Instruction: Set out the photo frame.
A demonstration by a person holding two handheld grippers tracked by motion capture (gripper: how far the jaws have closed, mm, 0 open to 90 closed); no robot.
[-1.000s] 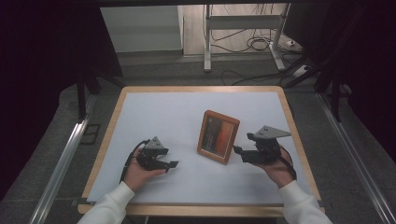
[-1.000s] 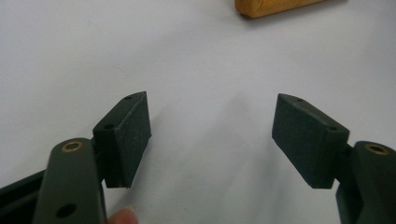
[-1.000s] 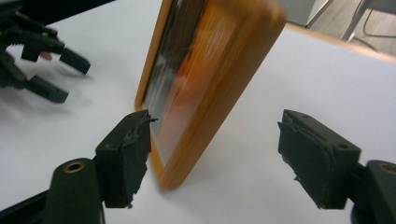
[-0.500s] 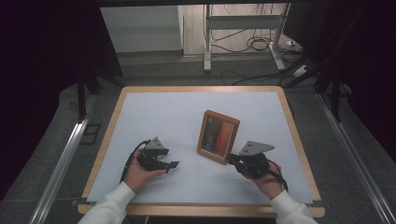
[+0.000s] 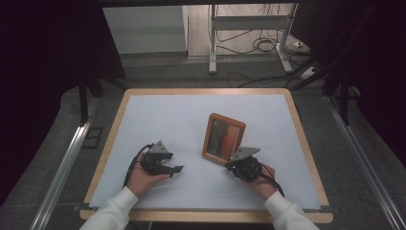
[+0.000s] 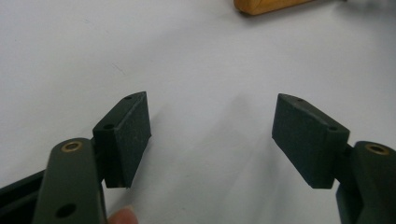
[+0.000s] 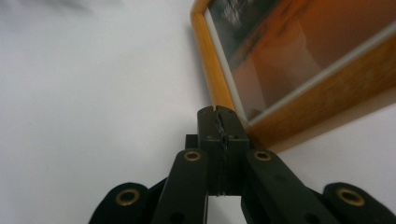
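Observation:
A wooden picture frame (image 5: pixel 223 136) with an orange picture stands tilted on the white table top (image 5: pixel 158 120), right of centre. My right gripper (image 5: pixel 231 164) is shut, with its tip at the frame's near bottom edge. In the right gripper view the jaws press together with nothing between them (image 7: pixel 220 115), just beside the frame's (image 7: pixel 303 70) lower corner; I cannot tell whether they touch it. My left gripper (image 5: pixel 176 168) lies low on the table to the left of the frame, open. Its pads (image 6: pixel 126 135) stand wide apart over bare white surface, and a corner of the frame (image 6: pixel 266 4) shows far ahead.
The table has a raised wooden rim (image 5: pixel 306 139). Behind it on the floor stand a metal rack's legs (image 5: pixel 213 43) and loose cables (image 5: pixel 261 45). Metal rails (image 5: pixel 64 163) run along both sides of the table.
My right gripper has swung down and to the left, from beside the frame's right edge to its near bottom corner. The left gripper and the frame have stayed put.

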